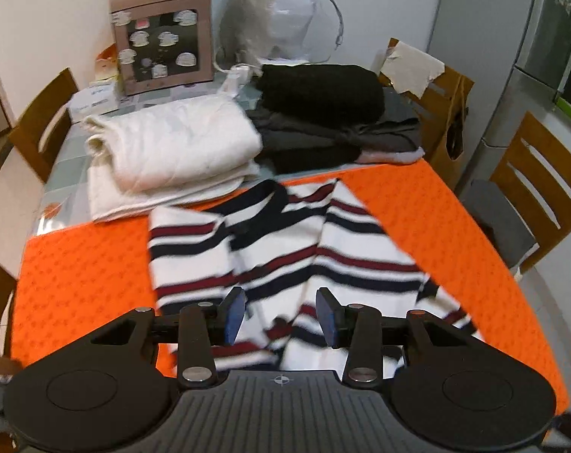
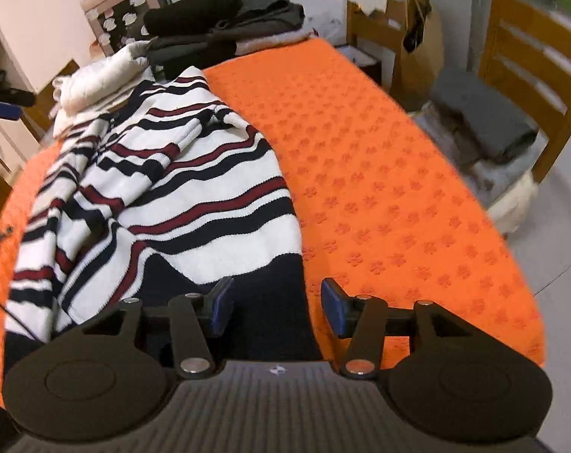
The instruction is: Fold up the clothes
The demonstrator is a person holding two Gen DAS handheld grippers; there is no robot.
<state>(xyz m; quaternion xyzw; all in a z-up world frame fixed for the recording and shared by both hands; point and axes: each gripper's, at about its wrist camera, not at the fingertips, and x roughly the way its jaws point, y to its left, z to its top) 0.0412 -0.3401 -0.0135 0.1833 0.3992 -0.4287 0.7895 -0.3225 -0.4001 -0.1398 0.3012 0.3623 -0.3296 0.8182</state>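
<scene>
Orange cloth (image 2: 379,188) under rumpled, half-folded striped sweater (image 2: 194,188)

The near hem of the striped sweater (image 1: 285,249) is hidden behind the left hand-held gripper (image 1: 281,315) in the left wrist view, and motion blur smears its stripes there. In the right wrist view the sweater's dark lower band runs under the right hand-held gripper (image 2: 276,307) and out of sight. The counter is covered almost wholly by the orange cloth (image 2: 379,188), so its surface shows only at the far left corner. The printed box (image 1: 162,34) is too blurred for its lettering to be read. The folded dark clothes (image 1: 323,113) blend together, so their number cannot be told. Both chairs (image 1: 538,185) at the right are cut by the frame edge.
</scene>
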